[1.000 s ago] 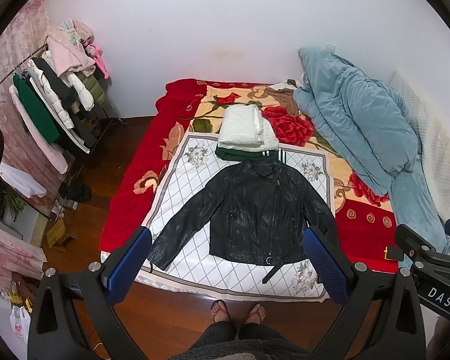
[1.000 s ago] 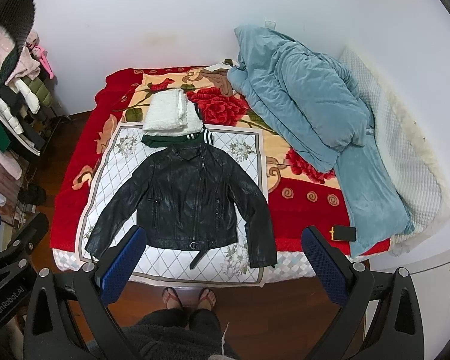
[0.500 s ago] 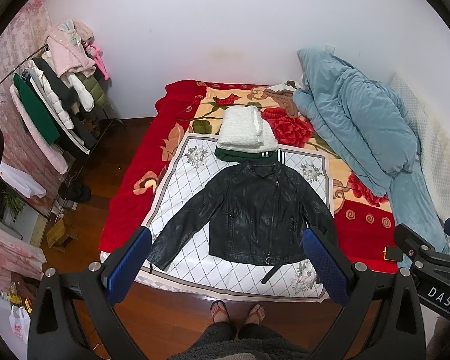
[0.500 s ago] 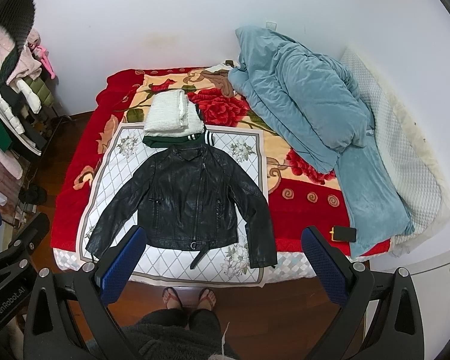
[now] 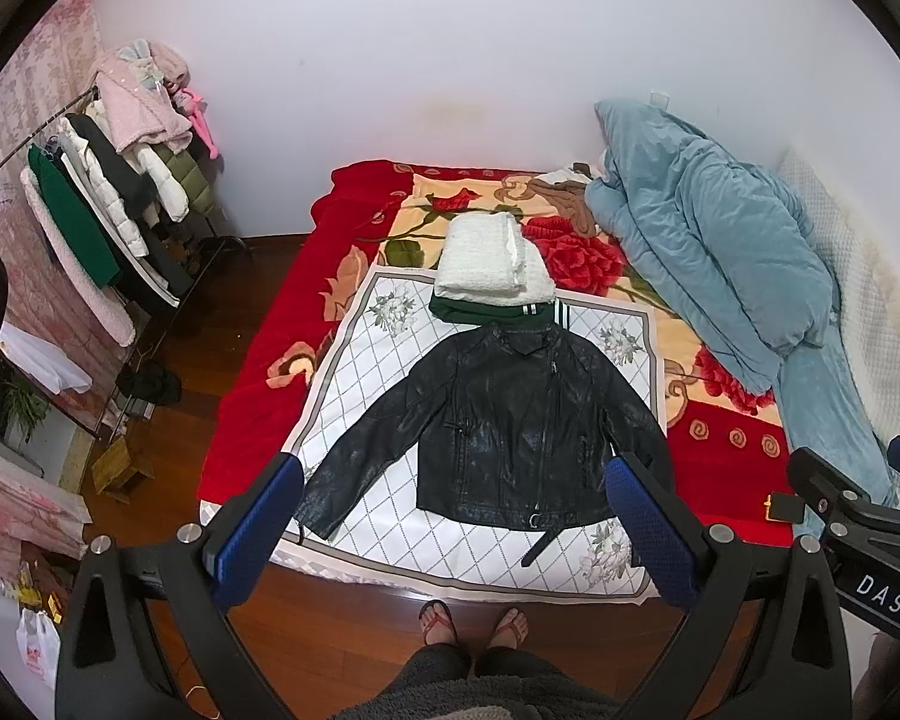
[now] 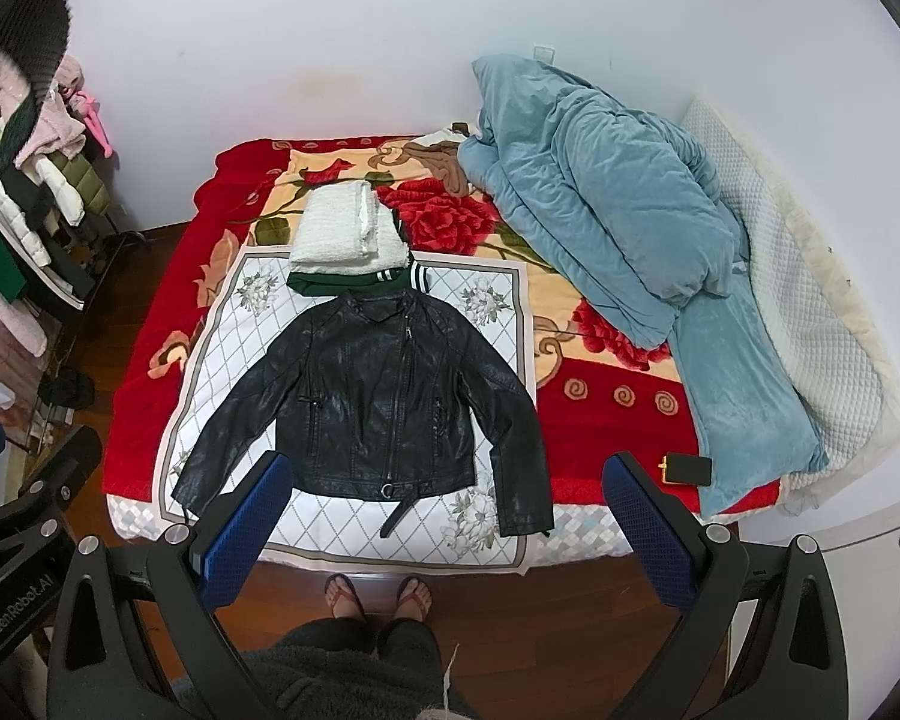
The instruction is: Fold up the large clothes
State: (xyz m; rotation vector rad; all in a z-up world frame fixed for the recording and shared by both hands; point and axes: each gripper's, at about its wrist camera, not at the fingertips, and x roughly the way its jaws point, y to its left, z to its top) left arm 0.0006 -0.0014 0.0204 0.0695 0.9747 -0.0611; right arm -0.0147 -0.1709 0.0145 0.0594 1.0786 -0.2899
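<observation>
1. barely shifted since a second ago: both views drifted a touch, nothing on the bed displaced.
2. left gripper [image 5: 450, 516] held wide open, empty, high above the near edge of the bed [image 5: 258, 396].
3. right gripper [image 6: 444, 513] likewise spread wide, gripping nothing, well apart from any cloth.
4. black leather jacket [image 6: 384, 402] lay flat, front up, on the white patterned sheet [image 6: 234, 330], both sleeves angled out and down, belt strap trailing off the hem.
5. just beyond the collar sat a folded stack: white knit [image 6: 342, 237] on top of a green garment [image 6: 330, 285].
6. farther right, heaped blue duvet [image 6: 600, 204] and a dark phone [image 6: 687, 469] by the red blanket's edge; clothes rack [image 5: 108, 204] off to the left.
7. judged to be the start of folding this jacket, no fold made yet.
8. likely called next for lowering to a sleeve cuff, pinching it, and carrying it across the chest; stiff leather probably resisting a crisp crease.
</observation>
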